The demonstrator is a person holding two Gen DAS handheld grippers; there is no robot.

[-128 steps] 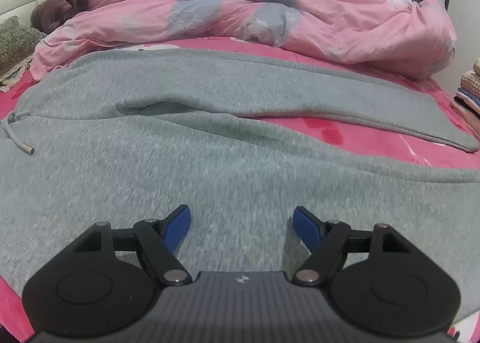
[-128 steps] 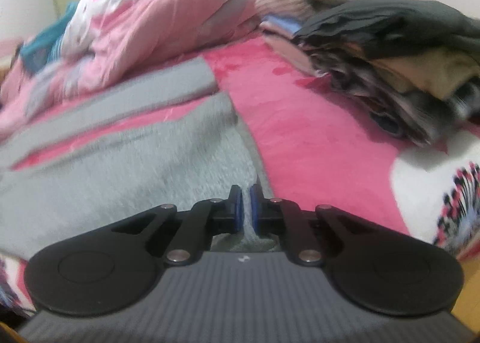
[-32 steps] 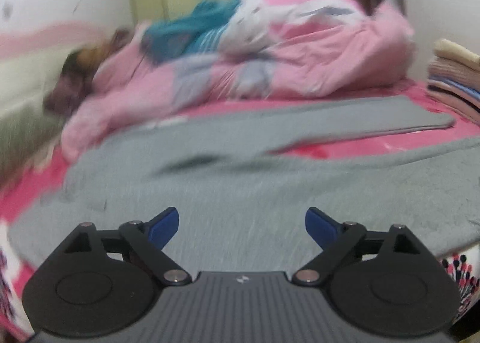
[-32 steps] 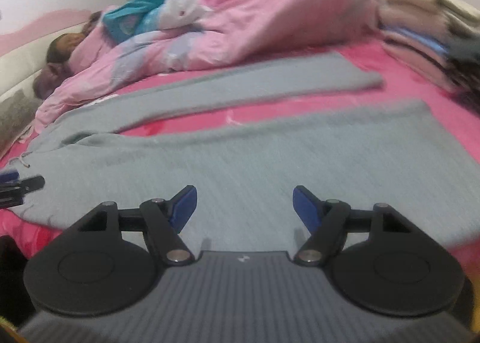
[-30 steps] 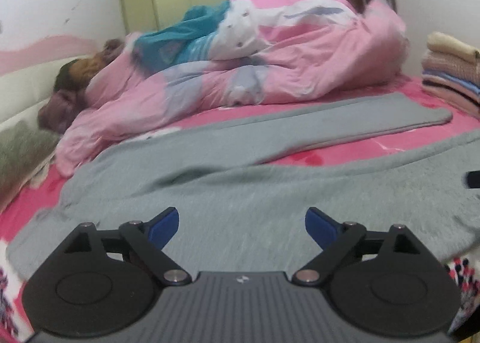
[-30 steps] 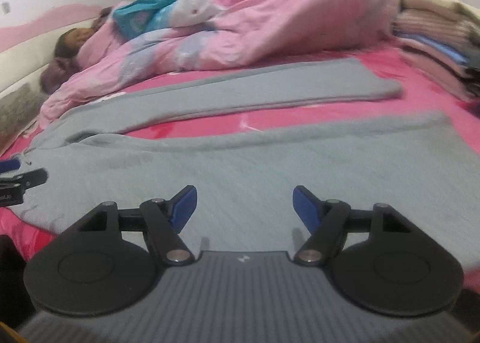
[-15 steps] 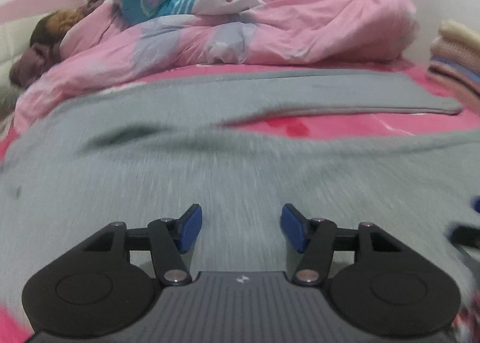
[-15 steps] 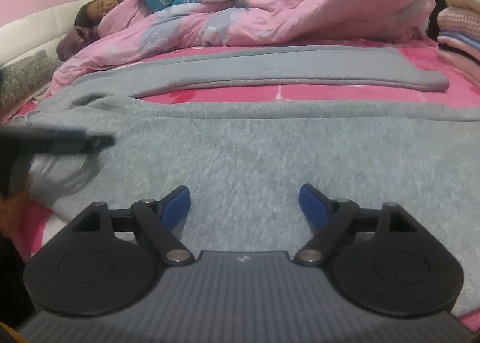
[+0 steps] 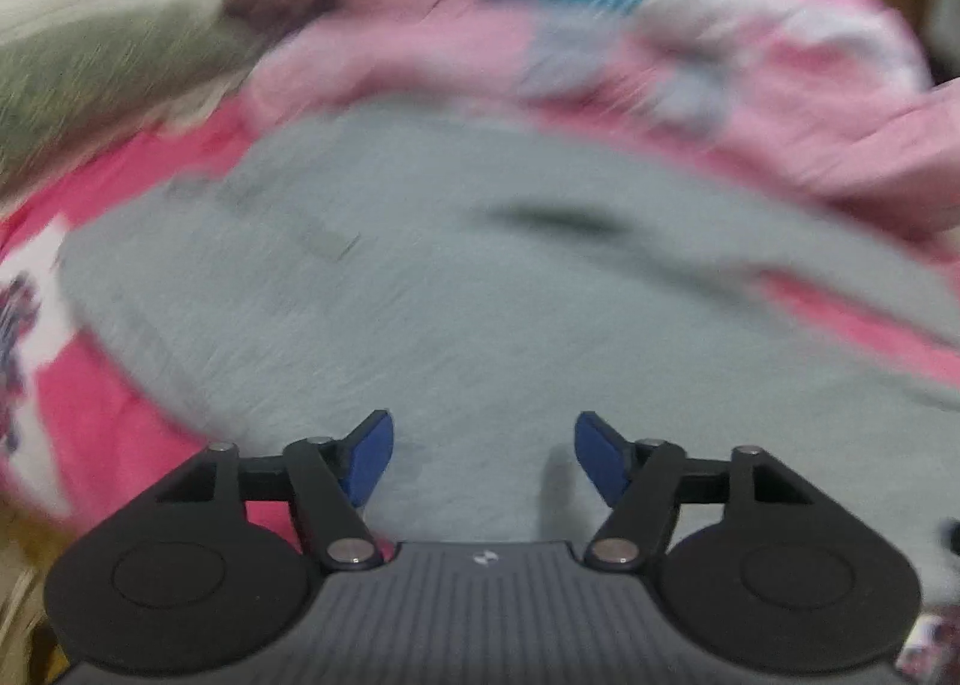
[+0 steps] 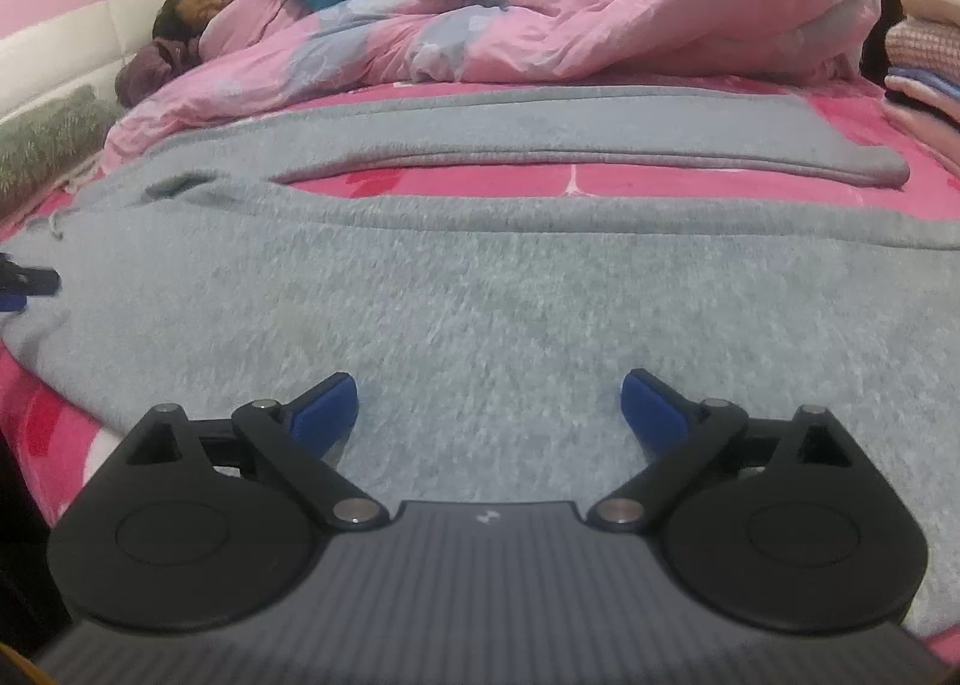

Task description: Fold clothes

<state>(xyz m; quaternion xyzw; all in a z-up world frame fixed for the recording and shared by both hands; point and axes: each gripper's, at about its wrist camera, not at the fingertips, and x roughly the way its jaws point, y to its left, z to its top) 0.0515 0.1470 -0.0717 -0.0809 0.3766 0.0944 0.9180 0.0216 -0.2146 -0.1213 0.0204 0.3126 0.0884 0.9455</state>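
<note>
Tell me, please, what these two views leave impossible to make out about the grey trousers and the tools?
- Left wrist view: motion blur smears the grey trousers; waistband details unreadable.
- Right wrist view: the right trouser-leg end is cut off by the frame edge.
- Right wrist view: the left tool shows only as a sliver at the edge.
- Right tool: its body hides the near trouser edge.

Count: 1 grey sweatpants (image 10: 480, 289) with 2 legs across the bed (image 10: 600, 182), 1 pink quilt (image 10: 600, 7) far, 1 folded stack (image 10: 924, 79) far right, 2 tools: left tool (image 9: 483, 457), right tool (image 10: 489, 406).
</note>
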